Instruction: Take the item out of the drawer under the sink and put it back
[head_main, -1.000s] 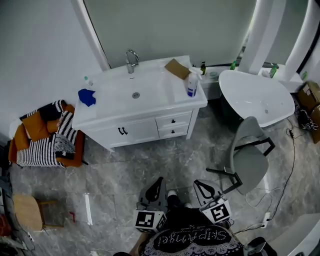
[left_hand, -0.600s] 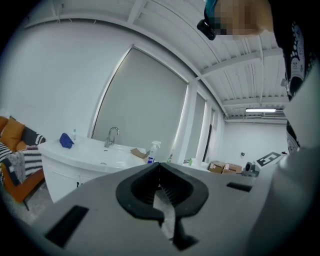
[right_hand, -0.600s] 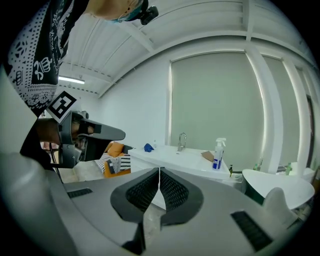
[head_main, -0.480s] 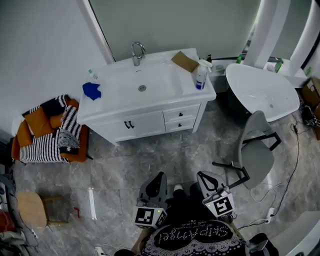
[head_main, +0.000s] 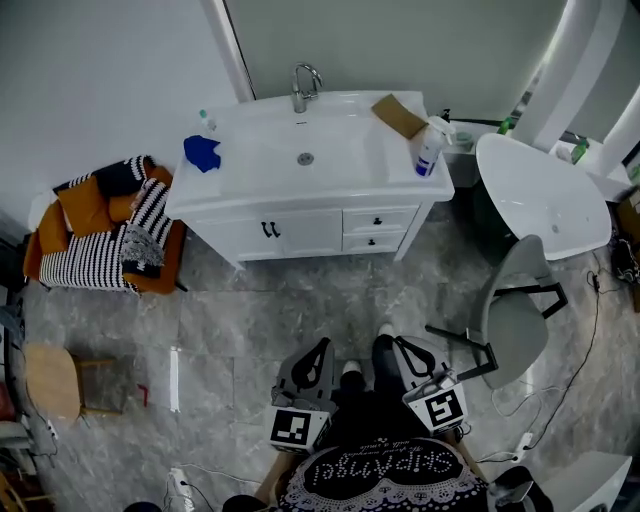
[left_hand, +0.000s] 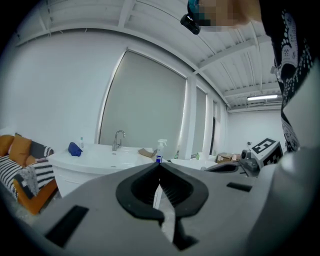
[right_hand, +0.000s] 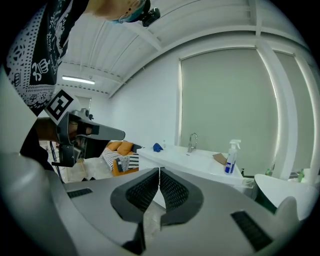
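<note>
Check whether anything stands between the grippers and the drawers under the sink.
Nothing visible does. Bare floor lies between the left gripper, the right gripper and the two shut drawers. The grey chair stands off to the right, clear of that path.

closed white drawer (head_main: 379, 220) under sink (head_main: 340, 150)
</note>
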